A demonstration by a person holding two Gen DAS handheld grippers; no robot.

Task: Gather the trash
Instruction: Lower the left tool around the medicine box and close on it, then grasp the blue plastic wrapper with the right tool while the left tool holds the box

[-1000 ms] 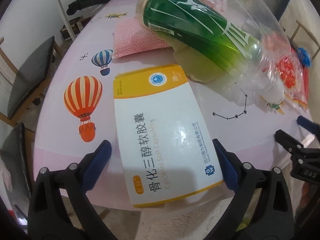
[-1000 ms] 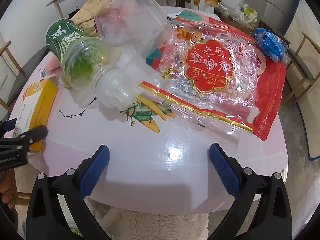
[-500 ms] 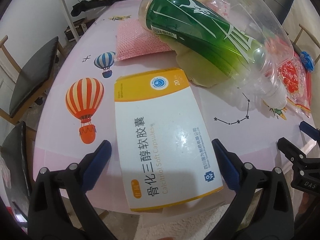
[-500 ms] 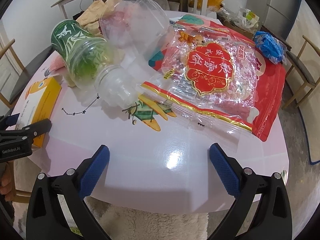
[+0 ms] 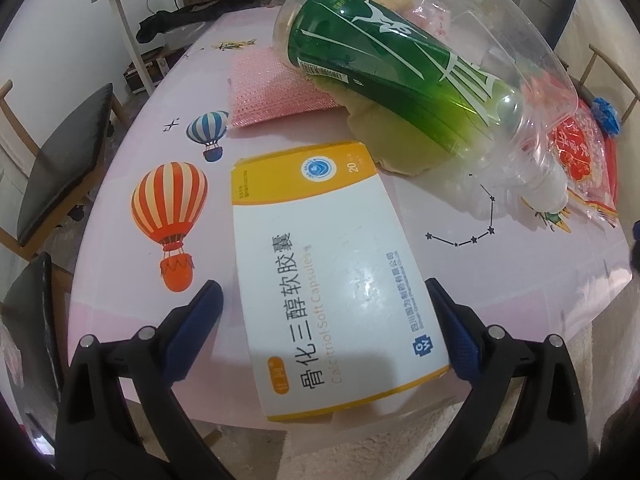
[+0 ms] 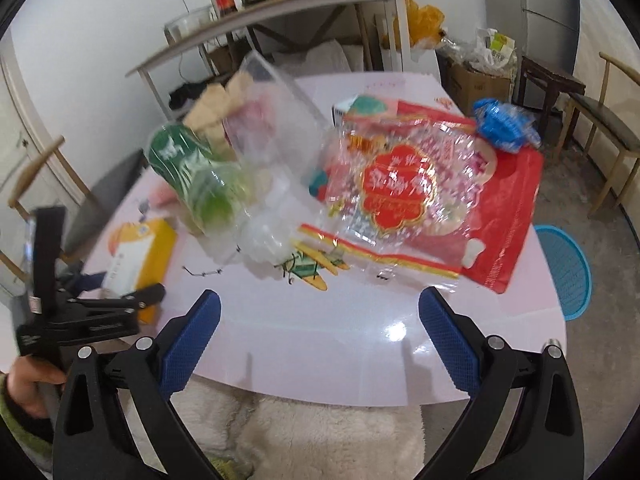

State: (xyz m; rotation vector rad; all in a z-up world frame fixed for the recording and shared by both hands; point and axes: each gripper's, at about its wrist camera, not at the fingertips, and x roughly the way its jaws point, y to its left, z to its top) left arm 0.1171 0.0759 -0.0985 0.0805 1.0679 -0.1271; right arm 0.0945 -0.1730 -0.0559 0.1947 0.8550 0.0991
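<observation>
Lifted since earlier, right tool (image 6: 318,330) gapes empty; left tool (image 5: 322,316) straddles, wide open, the medicine box (image 5: 332,280), whose long axis runs along its fingers, away across the table (image 5: 120,280).

Pink table (image 5: 120,216), upper left of left wrist view: hot-air balloon prints. Dark-seated chair (image 5: 60,160) at left edge. Right wrist view: side table (image 6: 280,12) with jars and pot, top centre; wooden chair (image 6: 608,120) right edge; blue basket (image 6: 568,272) on floor, right.
</observation>
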